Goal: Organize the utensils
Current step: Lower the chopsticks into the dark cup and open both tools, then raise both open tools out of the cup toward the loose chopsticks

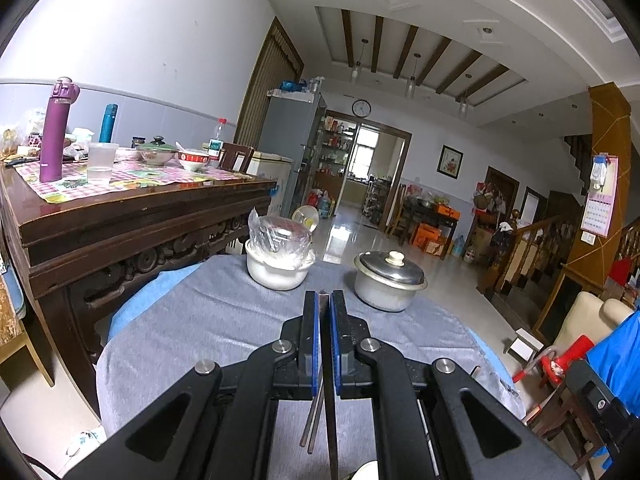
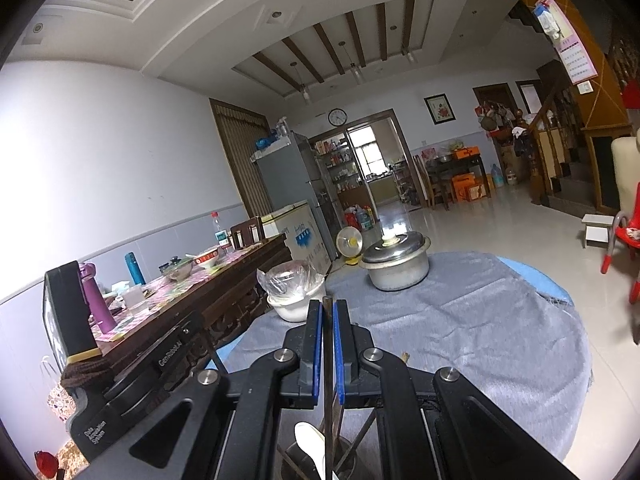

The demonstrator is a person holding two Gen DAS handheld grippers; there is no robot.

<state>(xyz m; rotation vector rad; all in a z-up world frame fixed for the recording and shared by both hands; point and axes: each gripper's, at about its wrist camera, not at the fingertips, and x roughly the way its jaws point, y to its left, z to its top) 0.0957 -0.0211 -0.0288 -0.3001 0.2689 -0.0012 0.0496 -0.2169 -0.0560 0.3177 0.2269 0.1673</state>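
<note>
My left gripper (image 1: 324,294) is shut on a thin dark chopstick (image 1: 330,420) that runs down between its blue pads. A pair of metal chopsticks (image 1: 311,420) slants below it. In the right wrist view my right gripper (image 2: 328,302) is likewise shut on a dark chopstick (image 2: 328,400). Under it stands a dark utensil holder (image 2: 347,454) with a white spoon (image 2: 310,446) and several sticks in it. The left gripper's black body (image 2: 92,408) shows at the left edge of that view. Both grippers hover over a round table with a grey cloth (image 1: 200,328).
At the far side of the cloth stand a white bowl topped with a plastic-wrapped dish (image 1: 278,268) and a lidded metal pot (image 1: 388,280). A dark wooden table (image 1: 132,216) with bottles and bowls is at the left. A red chair (image 2: 626,236) stands at the right.
</note>
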